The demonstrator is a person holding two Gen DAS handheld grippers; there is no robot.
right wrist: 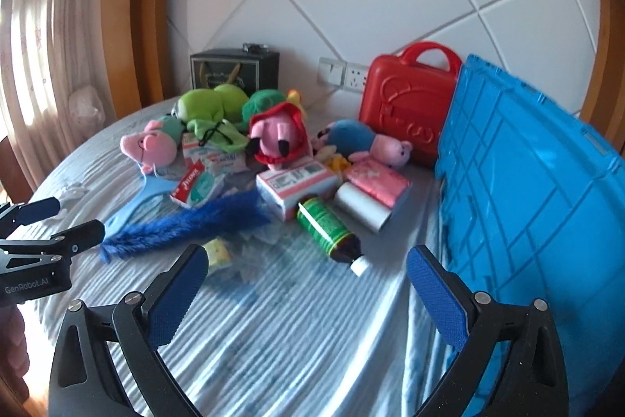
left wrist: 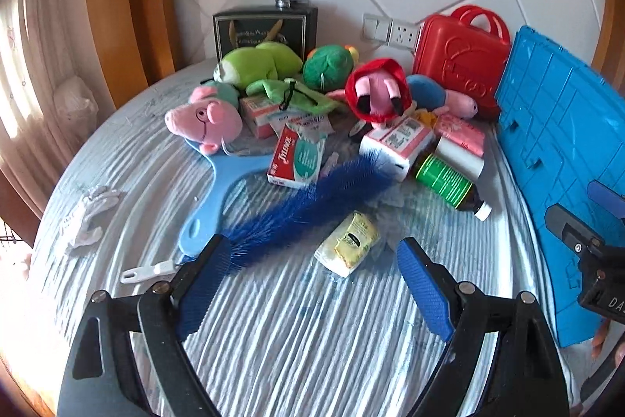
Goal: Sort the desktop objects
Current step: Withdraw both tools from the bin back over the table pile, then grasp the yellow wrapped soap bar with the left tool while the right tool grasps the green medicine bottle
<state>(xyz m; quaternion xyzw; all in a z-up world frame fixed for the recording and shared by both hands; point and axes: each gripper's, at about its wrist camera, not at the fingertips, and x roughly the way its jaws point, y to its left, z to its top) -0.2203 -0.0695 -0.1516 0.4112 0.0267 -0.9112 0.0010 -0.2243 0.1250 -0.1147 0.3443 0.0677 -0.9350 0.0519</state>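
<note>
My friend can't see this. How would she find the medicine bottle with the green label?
Start at the big blue crate standing on the right side of the table. Just left of it, near the front of the pile, a dark brown bottle lies on its side beside a white roll. It is the only bottle there, with a bright green label and a white cap pointing toward the camera.

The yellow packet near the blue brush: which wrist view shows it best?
The left wrist view: the yellow packet lies whole and fairly sharp ahead of the open jaws. In the right wrist view, one blue finger hides part of it and the rest is blurred.
</note>
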